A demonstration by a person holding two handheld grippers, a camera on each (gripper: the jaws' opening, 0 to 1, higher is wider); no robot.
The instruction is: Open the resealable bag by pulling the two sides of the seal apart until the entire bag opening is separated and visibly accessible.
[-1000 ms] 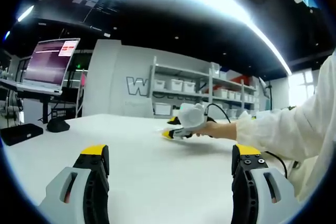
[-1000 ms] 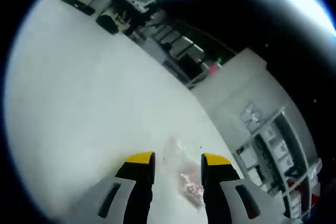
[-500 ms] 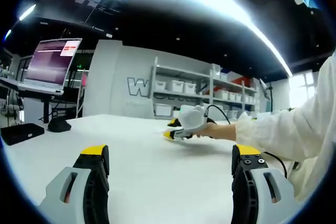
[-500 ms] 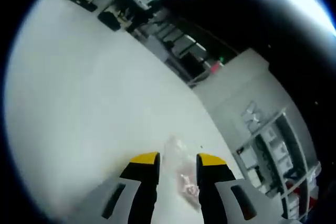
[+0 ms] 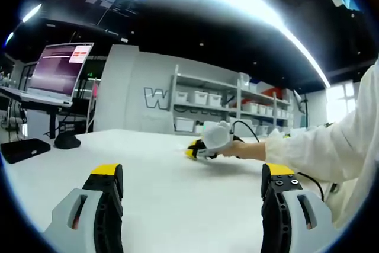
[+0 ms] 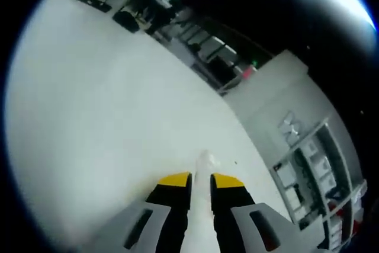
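Note:
In the right gripper view, my right gripper point(image 6: 201, 181) has its yellow-tipped jaws drawn close together on the clear resealable bag point(image 6: 205, 160). A pale edge of the bag sticks up between the tips, and the rest of it is hidden by the jaws. In the left gripper view, my left gripper point(image 5: 192, 170) stands wide open just above the white table point(image 5: 154, 164) with nothing between its fingers. Farther along the table, the right gripper point(image 5: 198, 149) shows small, held by a person's hand in a white sleeve point(image 5: 320, 152).
A laptop point(image 5: 59, 69) on a stand, a black mouse-like object point(image 5: 65, 141) and a flat black box point(image 5: 23, 149) sit at the table's left. Shelves with white bins point(image 5: 225, 105) line the back wall. A black cable point(image 5: 311, 179) trails near the sleeve.
My right gripper's jaws have closed from about a bag's width apart to nearly touching, taking hold of the bag. The left gripper has stayed still and open.

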